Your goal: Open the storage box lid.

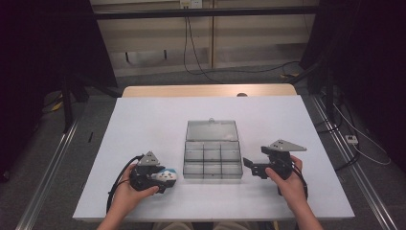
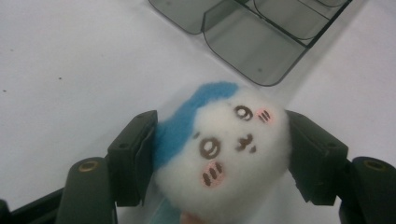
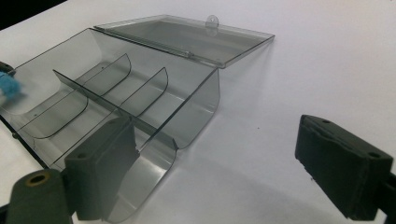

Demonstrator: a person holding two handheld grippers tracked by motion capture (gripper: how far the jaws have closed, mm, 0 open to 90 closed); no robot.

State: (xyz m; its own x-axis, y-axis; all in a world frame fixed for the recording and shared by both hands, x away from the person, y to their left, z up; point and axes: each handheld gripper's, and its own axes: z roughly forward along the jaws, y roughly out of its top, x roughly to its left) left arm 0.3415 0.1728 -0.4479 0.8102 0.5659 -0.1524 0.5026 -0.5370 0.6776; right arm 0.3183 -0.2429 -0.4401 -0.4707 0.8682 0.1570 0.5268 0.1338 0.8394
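- A small round plush toy of white fluff (image 2: 229, 154), marked with a blue patch, pink cheeks and a drawn brown face, was seen between the two black jaws of the left gripper (image 2: 219, 158), one jaw set against each of its sides.
- The toy was grasped by that gripper; whether it rested on the white table top (image 1: 143, 124) or was raised just above it could not be told.
- In the high view the toy (image 1: 168, 175) was found just to the left of the near left corner of a clear smoke-grey plastic compartment box (image 1: 212, 160), close to it but not inside.
- The box was left open, its hinged lid (image 1: 212, 130) folded flat on the table behind it.
- The right gripper (image 1: 250, 165) was held beside the box's right edge, its jaws spread apart and nothing gripped.
- In the right gripper view one jaw was seen in front of the box's (image 3: 121, 102) near corner, the other over bare table.
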